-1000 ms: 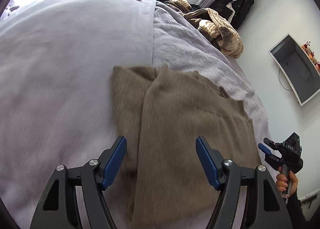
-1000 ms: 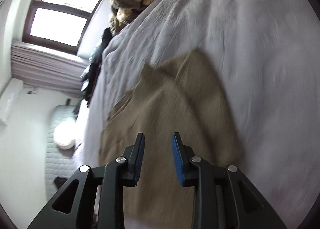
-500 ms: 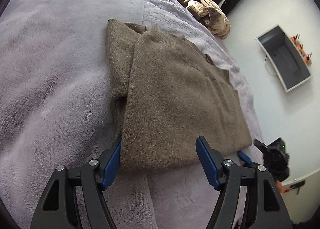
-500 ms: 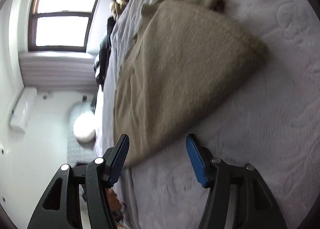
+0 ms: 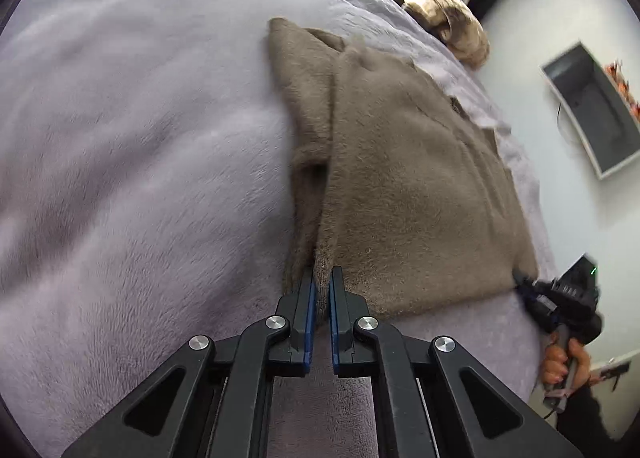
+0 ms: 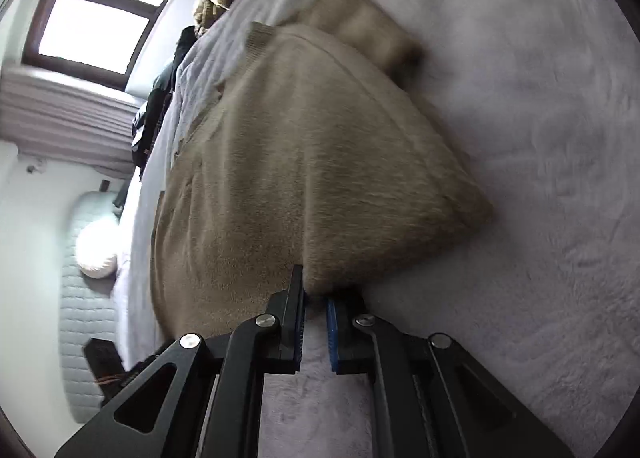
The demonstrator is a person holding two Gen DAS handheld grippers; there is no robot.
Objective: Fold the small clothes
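Observation:
A brown knit sweater (image 5: 408, 178) lies partly folded on a lilac fleece blanket (image 5: 140, 146). My left gripper (image 5: 322, 282) is shut on the near left corner of the sweater's hem. My right gripper (image 6: 316, 294) is shut on the hem at the other near corner of the sweater (image 6: 312, 162). The right gripper also shows in the left wrist view (image 5: 524, 284), touching the sweater's right corner, held by a hand (image 5: 560, 362).
A heap of tan and dark clothes (image 5: 436, 6) lies at the far end of the bed. A wall monitor (image 5: 592, 110) hangs to the right. A window (image 6: 96, 6) and a white headboard (image 6: 80, 298) show in the right wrist view.
Both grippers moved down to the sweater's near hem and closed on it; half a second ago both were open above it.

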